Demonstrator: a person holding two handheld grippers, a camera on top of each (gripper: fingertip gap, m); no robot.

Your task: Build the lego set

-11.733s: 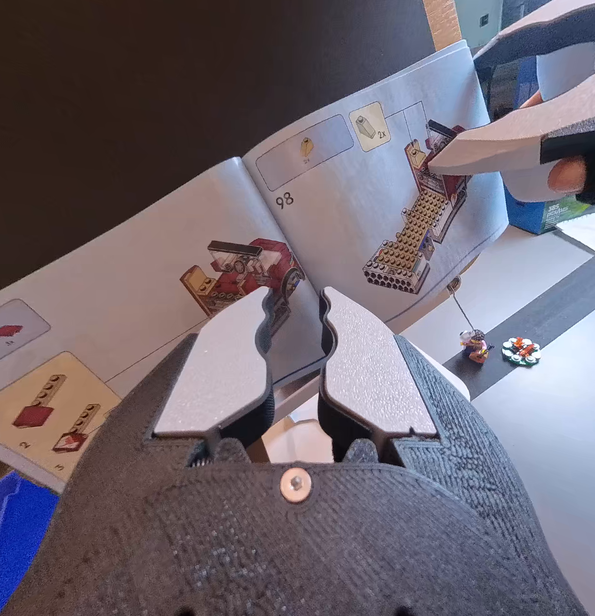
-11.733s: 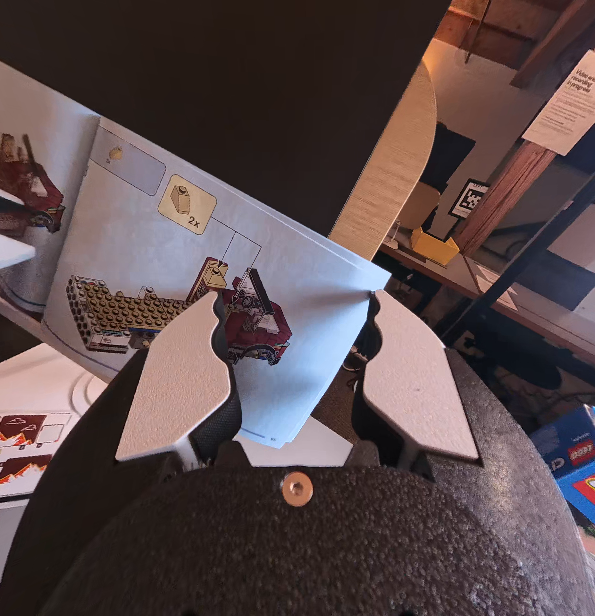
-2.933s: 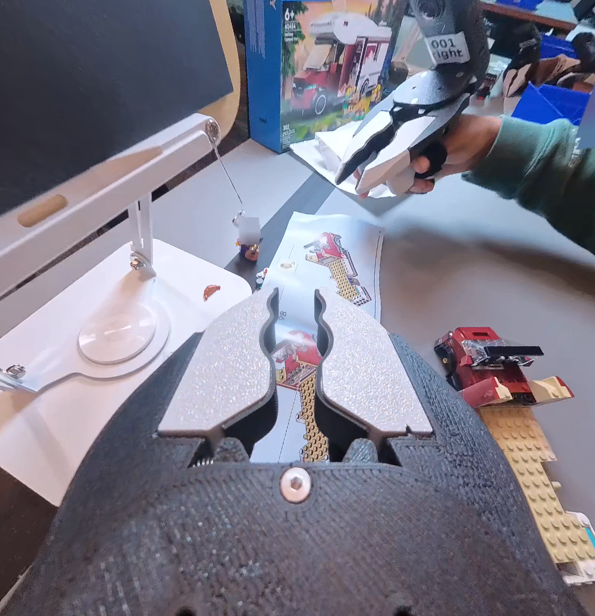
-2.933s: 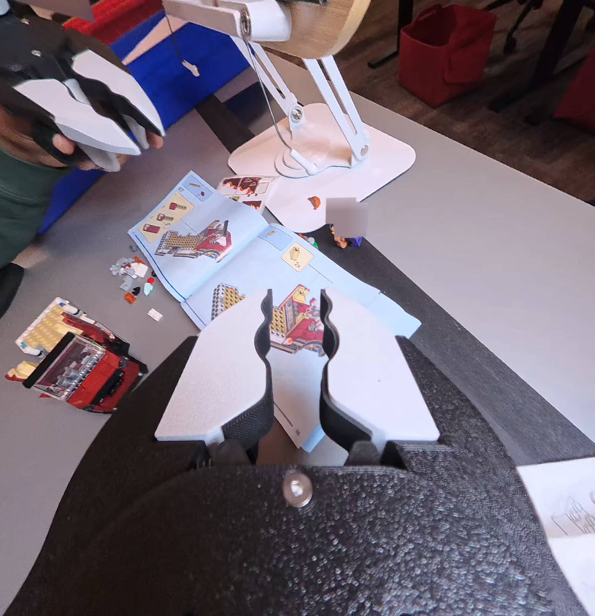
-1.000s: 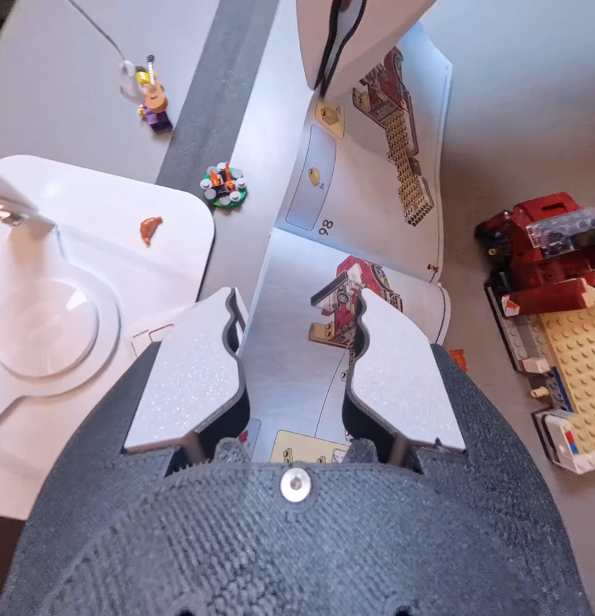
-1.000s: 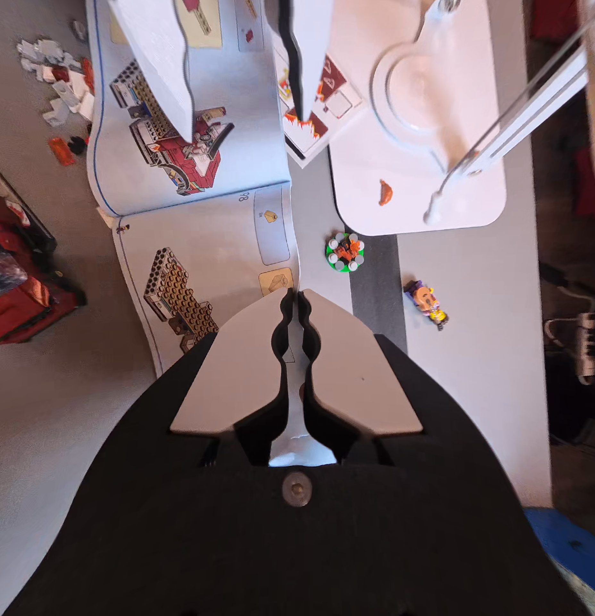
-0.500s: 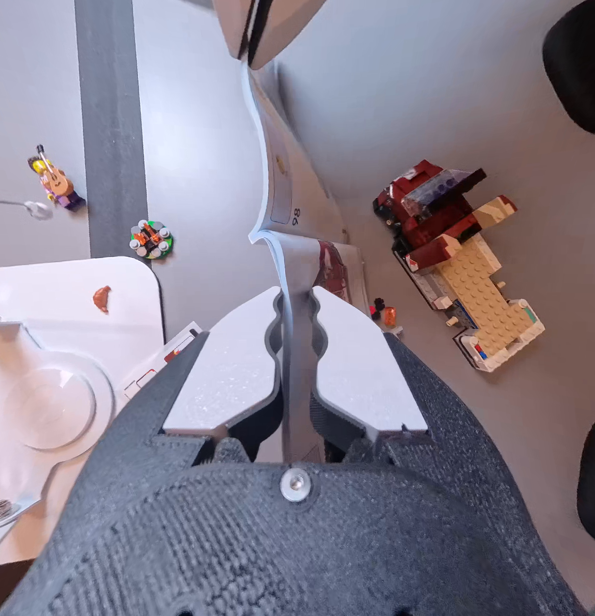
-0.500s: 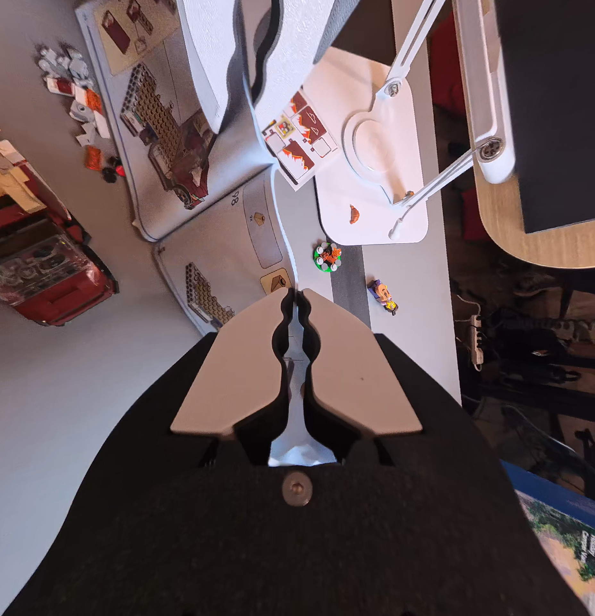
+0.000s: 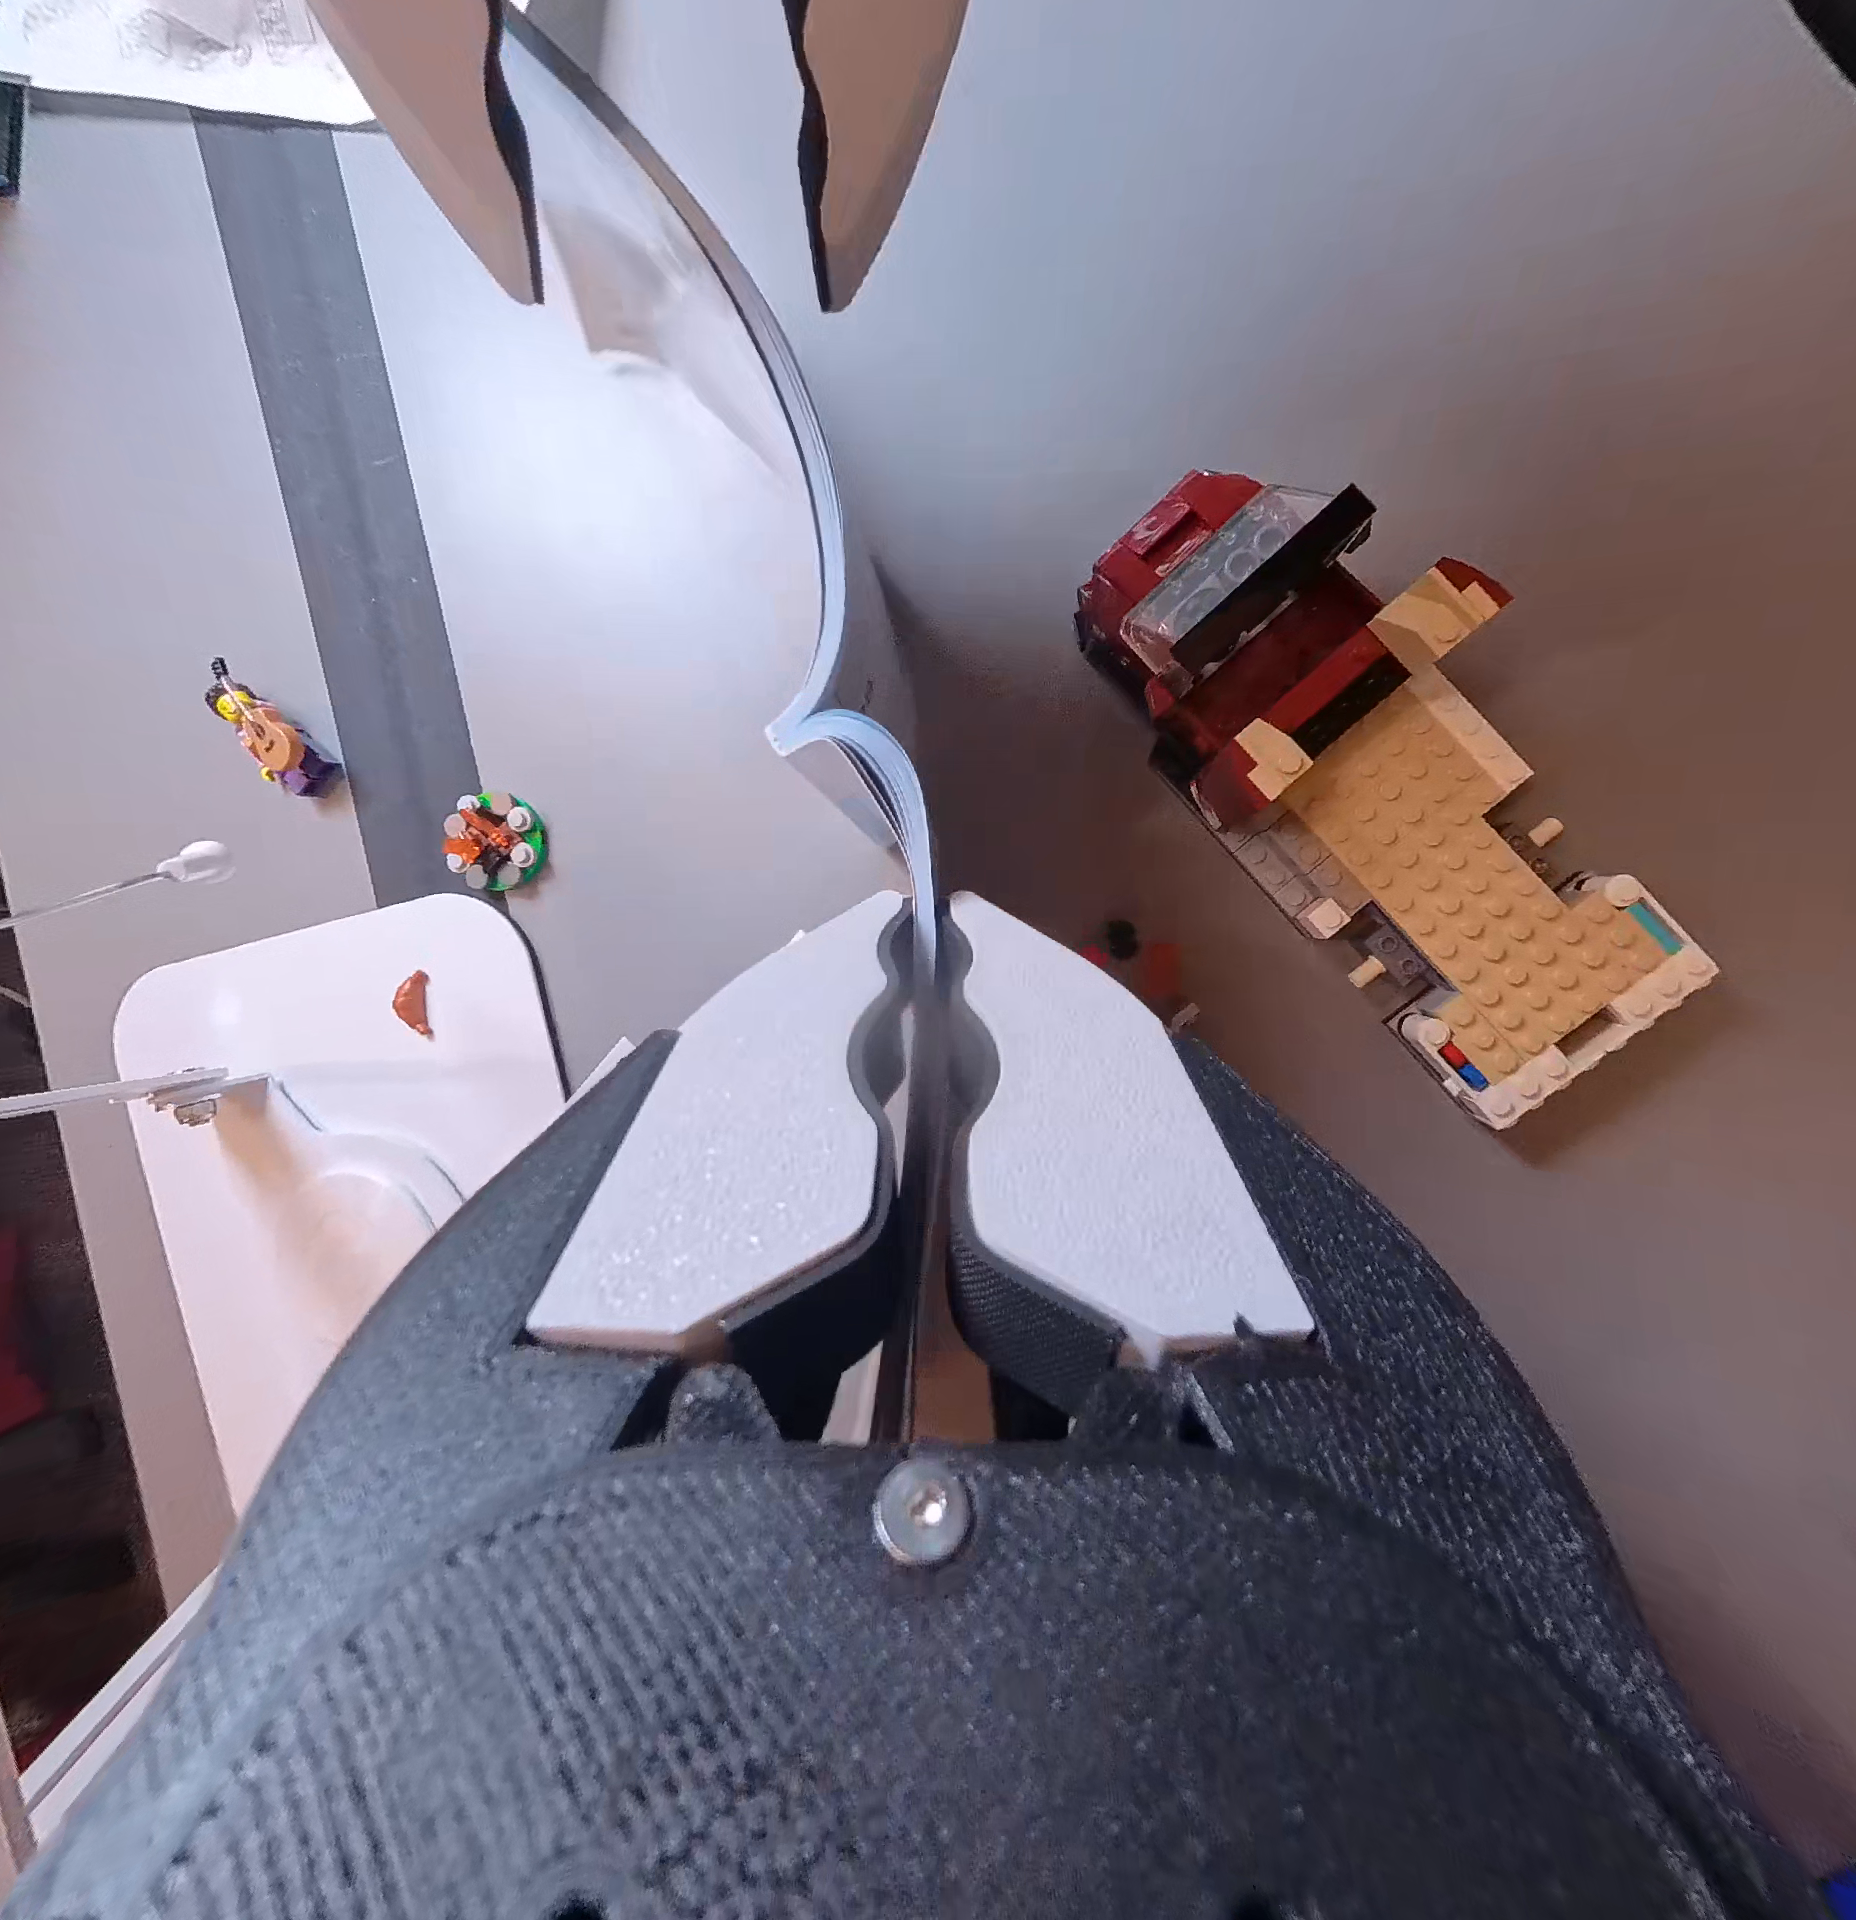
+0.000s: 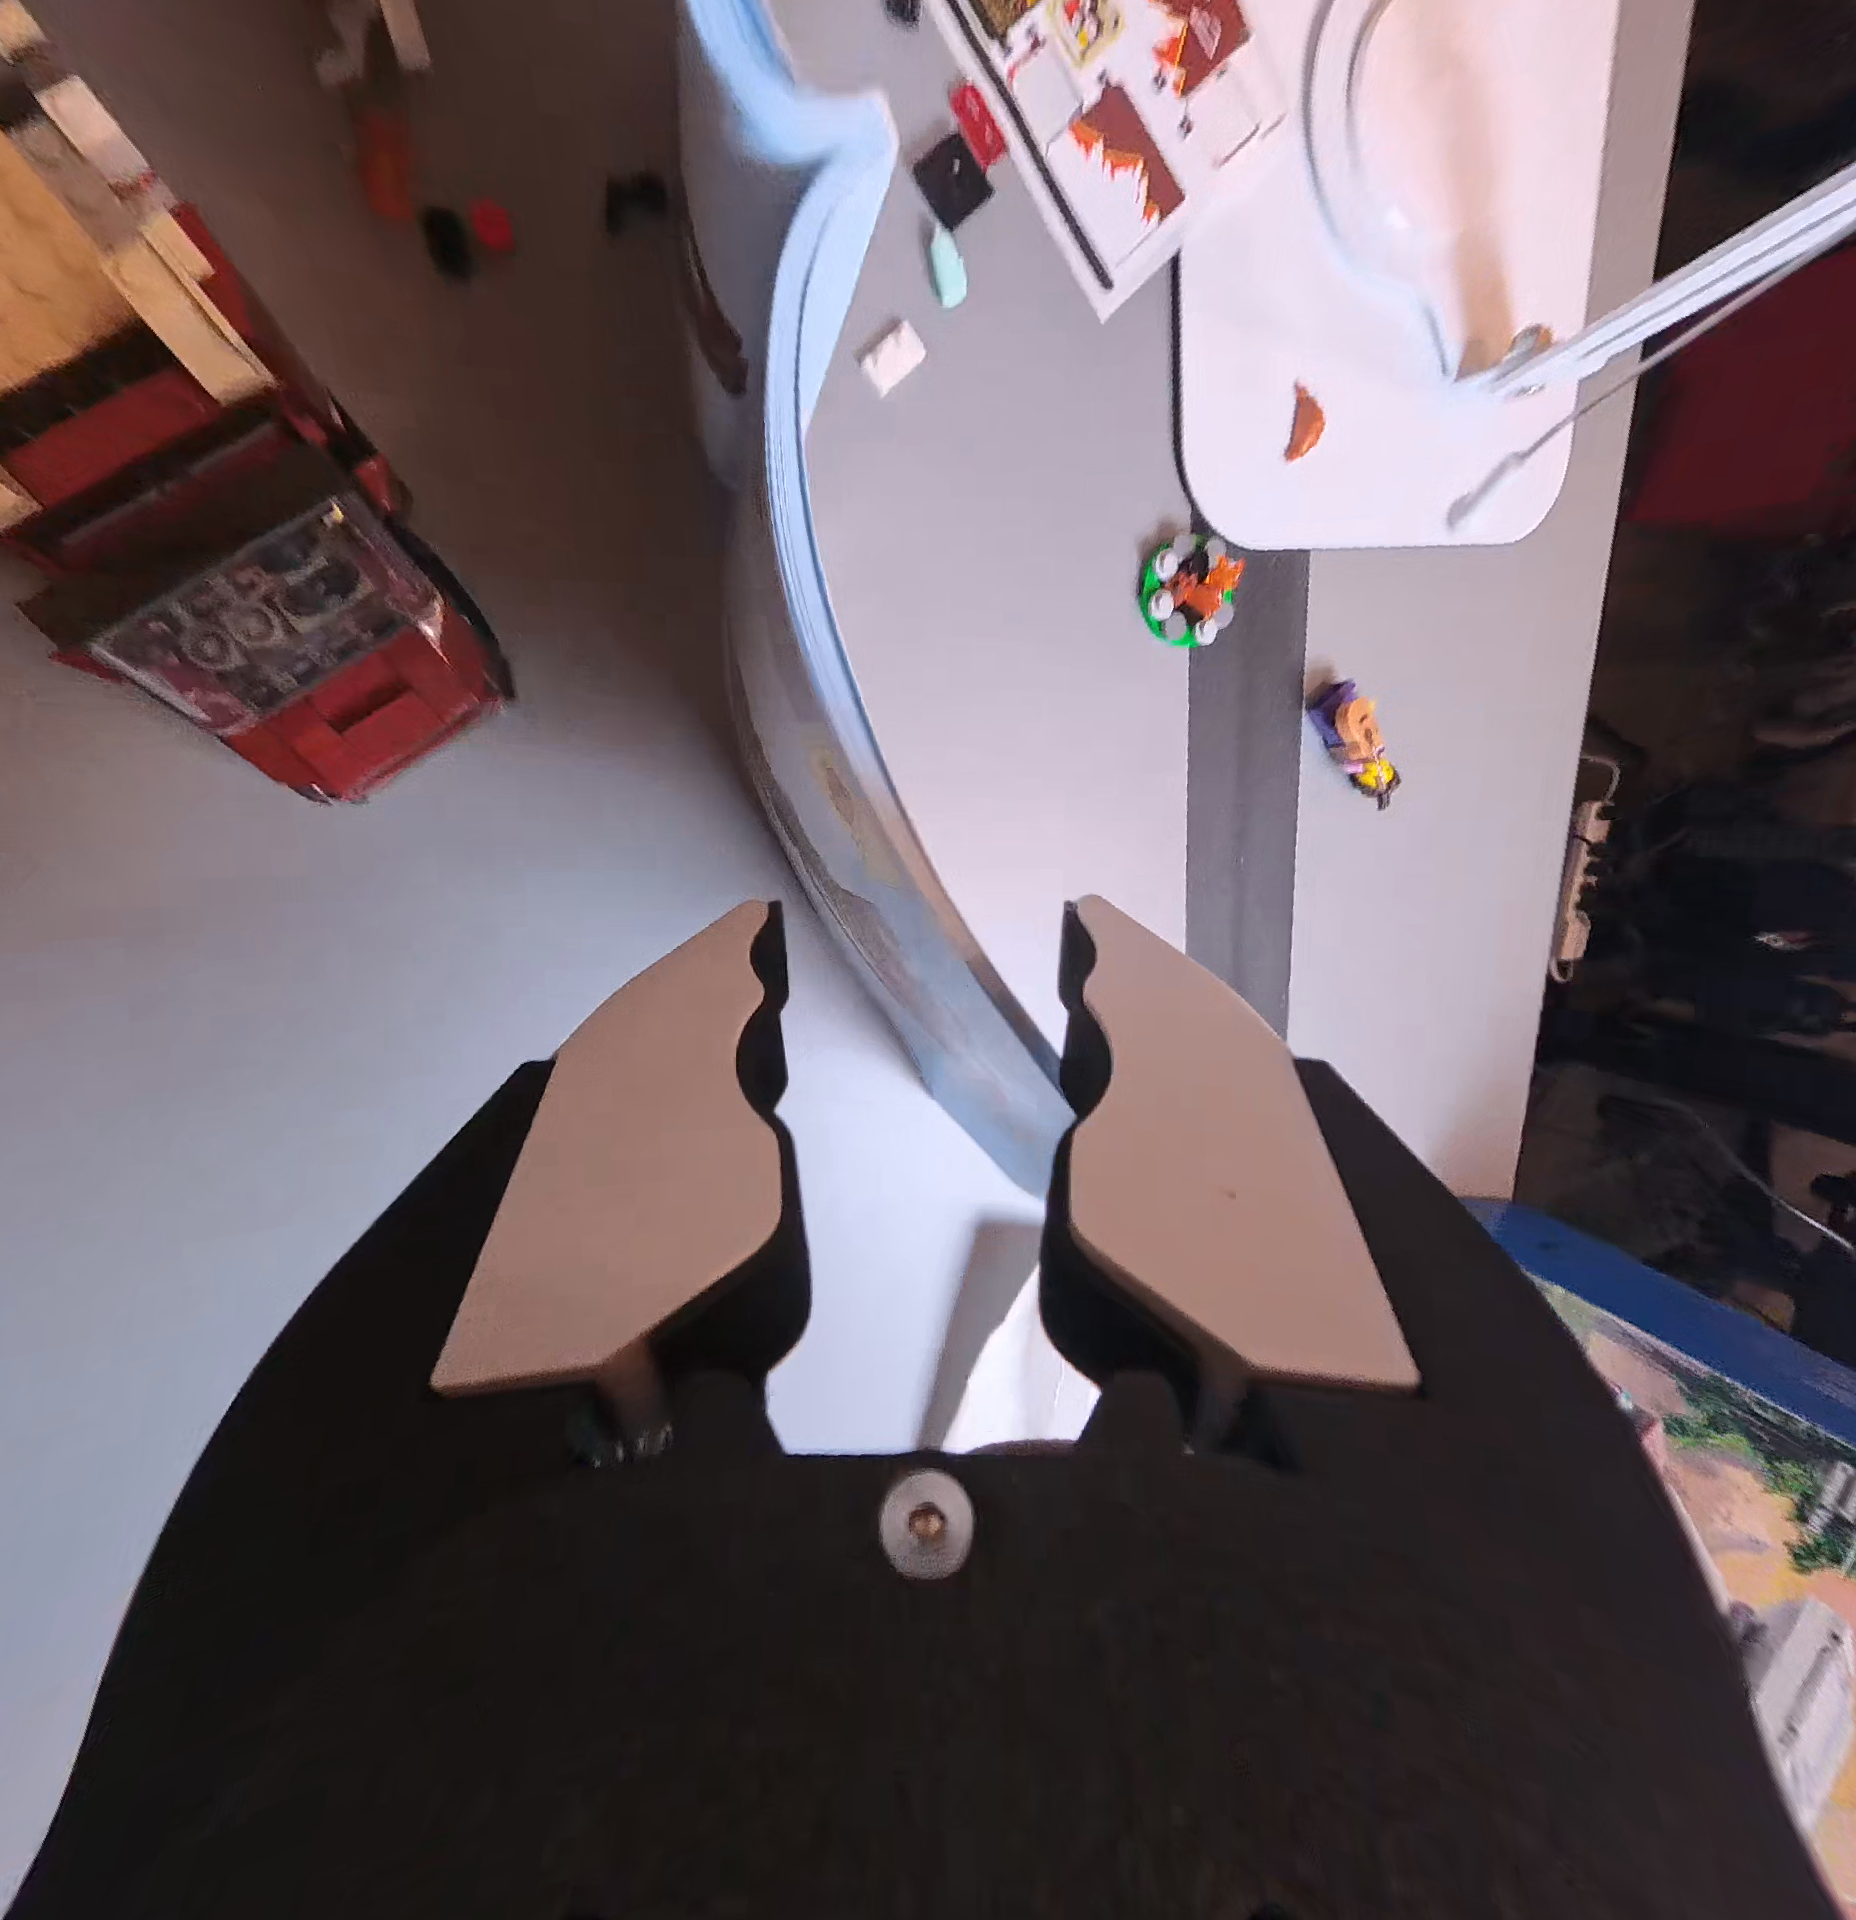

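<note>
Pale-blue booklet [image 9: 830,582] bows — left hand-held gripper [image 9: 929,925] pinching it, right hand-held gripper [image 10: 919,930] wide.

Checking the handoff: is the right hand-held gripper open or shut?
Open: the right hand-held gripper fingers stand apart, the instruction booklet loose between them.

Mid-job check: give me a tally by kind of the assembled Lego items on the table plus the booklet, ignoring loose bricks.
partly built red truck: 1
minifigure: 1
campfire on a green round plate: 1
instruction booklet: 1
Total: 4
</note>
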